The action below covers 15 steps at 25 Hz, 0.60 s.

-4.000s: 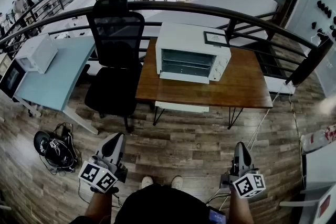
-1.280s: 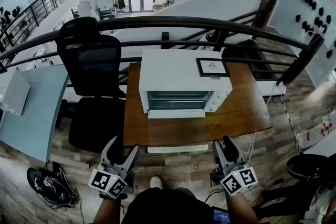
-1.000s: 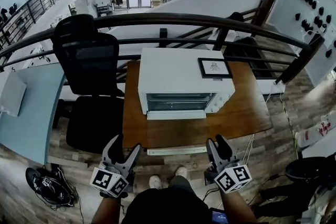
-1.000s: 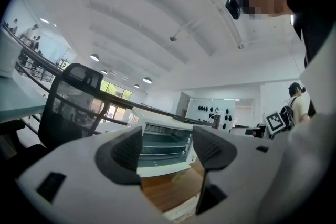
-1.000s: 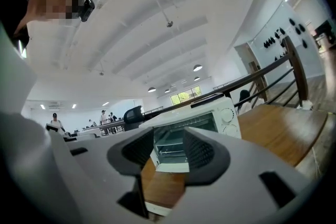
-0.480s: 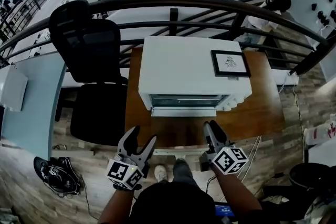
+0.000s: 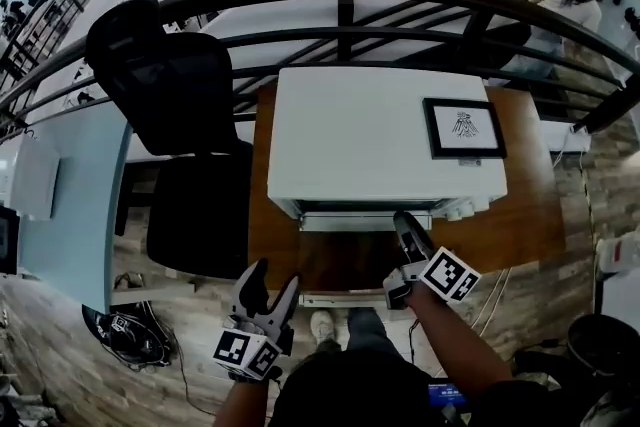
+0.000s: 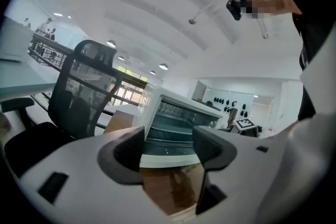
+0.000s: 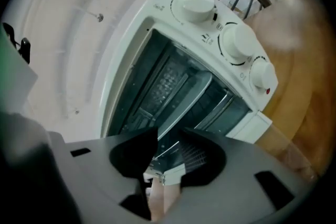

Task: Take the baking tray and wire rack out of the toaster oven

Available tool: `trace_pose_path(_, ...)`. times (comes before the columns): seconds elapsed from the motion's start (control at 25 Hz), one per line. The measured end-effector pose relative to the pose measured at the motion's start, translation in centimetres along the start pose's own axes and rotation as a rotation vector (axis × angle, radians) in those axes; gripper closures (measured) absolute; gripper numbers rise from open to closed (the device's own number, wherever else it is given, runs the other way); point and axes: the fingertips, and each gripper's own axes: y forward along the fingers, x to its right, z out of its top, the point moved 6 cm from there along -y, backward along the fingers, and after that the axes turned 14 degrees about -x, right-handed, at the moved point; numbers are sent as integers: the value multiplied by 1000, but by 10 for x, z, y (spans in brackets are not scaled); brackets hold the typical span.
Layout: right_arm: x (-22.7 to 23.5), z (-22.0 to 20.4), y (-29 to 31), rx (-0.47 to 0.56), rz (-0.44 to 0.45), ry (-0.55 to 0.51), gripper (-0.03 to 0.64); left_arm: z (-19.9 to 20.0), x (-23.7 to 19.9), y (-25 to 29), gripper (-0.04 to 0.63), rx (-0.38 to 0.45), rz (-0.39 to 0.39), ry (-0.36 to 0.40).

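Silver wire rack (image 9: 169, 81) inside white toaster oven (image 7: 380, 135): dead ahead of my right gripper (image 7: 405, 223), jaws just narrowing, empty; left gripper (image 7: 273, 277) farther, released.

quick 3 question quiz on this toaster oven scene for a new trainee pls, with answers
1. Multiple choice: what lies on top of the toaster oven? A: a framed picture. B: a kettle. C: a mug.
2. True or false: the left gripper is nearer the oven than the right gripper.
3. In the head view, what stands just left of the wooden table?

Key:
1. A.
2. False. The right gripper is close at the oven's front. Its jaws have just been closing, with nothing gripped.
3. The black office chair.
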Motion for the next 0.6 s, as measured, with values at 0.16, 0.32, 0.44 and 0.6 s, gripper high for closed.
trace_pose_path(0.16,3,-2,17,-16,15,48,476,-5,-7,-10,304,9,32,-23)
trace_pose_path(0.32,9,2,31,32,63,216,460,-7,-19,-23,304,22,68,-54)
trace_pose_path(0.44,6,3,46,29,86,268,469,-7,-28,-40,304,32,123,-81)
trace_pose_path(0.6,8,8,61,47,101,289,479,-15,-35,-54,304,44,175,-111)
